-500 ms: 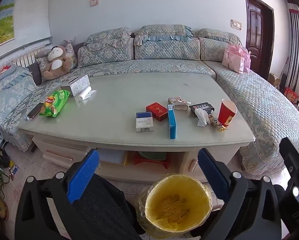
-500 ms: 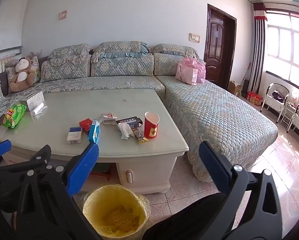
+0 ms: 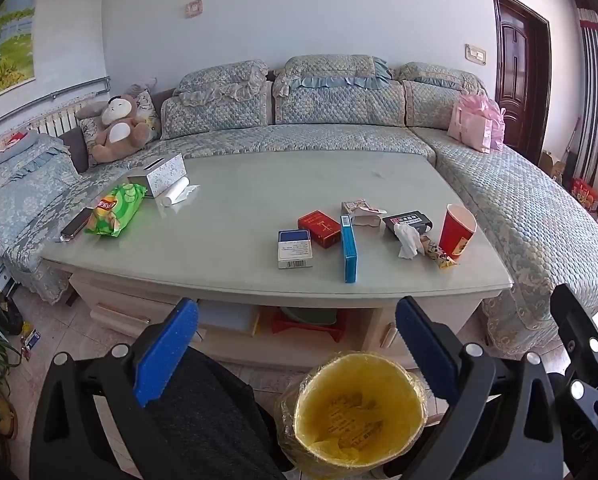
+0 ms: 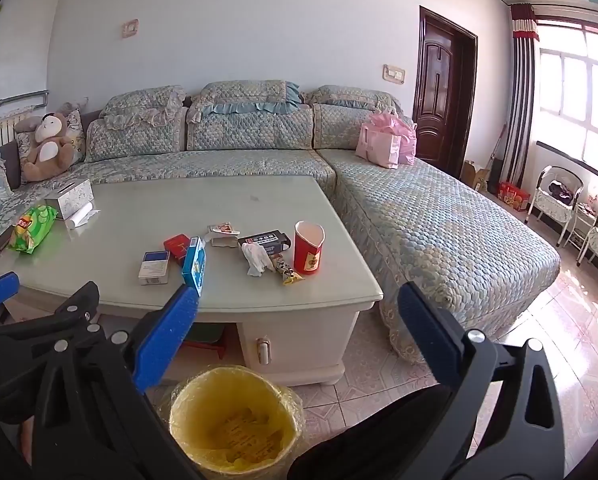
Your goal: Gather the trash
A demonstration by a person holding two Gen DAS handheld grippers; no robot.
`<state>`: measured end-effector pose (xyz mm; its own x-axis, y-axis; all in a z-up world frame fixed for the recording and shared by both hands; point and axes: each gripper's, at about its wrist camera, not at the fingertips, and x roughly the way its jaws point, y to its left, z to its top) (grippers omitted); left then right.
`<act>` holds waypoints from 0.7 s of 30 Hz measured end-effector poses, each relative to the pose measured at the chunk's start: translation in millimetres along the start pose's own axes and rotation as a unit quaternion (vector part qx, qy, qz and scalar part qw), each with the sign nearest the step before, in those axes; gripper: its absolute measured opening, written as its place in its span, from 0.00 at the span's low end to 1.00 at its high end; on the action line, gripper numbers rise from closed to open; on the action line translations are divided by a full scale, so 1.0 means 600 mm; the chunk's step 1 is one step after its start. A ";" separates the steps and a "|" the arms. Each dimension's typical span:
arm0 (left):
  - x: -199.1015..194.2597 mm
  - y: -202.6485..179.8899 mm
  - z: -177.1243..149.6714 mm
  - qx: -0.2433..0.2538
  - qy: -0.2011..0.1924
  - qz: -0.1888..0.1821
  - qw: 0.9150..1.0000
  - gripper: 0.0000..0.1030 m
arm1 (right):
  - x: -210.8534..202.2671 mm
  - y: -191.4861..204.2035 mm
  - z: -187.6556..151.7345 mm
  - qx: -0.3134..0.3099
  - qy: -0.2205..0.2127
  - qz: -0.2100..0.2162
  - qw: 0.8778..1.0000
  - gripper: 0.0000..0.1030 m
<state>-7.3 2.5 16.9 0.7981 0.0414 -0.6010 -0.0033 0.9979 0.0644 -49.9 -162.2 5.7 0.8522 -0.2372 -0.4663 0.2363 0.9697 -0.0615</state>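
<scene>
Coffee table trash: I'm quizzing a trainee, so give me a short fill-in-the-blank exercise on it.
1. The paper cup on the table is ____ in colour.
2. The bin on the floor has a ____ liner.
3. The crumpled tissue lies between the cup and the long ____ box.
4. Both grippers, left and right, are ____.

Missing words: red; yellow; blue; open

Barely any change. In left wrist view we see table clutter a touch lower in frame than half second back: red cup [image 3: 457, 232] and red box [image 3: 319, 229] both slid slightly down. In right wrist view we see scene nudged slightly right: blue box [image 4: 194, 260], bin [image 4: 235, 376]. Camera drift only; we spot no item shifted against its neighbours.
</scene>
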 end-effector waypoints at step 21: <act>-0.006 0.001 -0.012 0.001 -0.007 0.001 1.000 0.94 | -0.024 -0.005 0.007 0.003 -0.007 0.009 1.000 0.95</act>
<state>-14.6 3.1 13.7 0.8067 0.0426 -0.5894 -0.0042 0.9978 0.0664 -60.8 -162.0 16.2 0.8624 -0.2207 -0.4555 0.2238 0.9735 -0.0480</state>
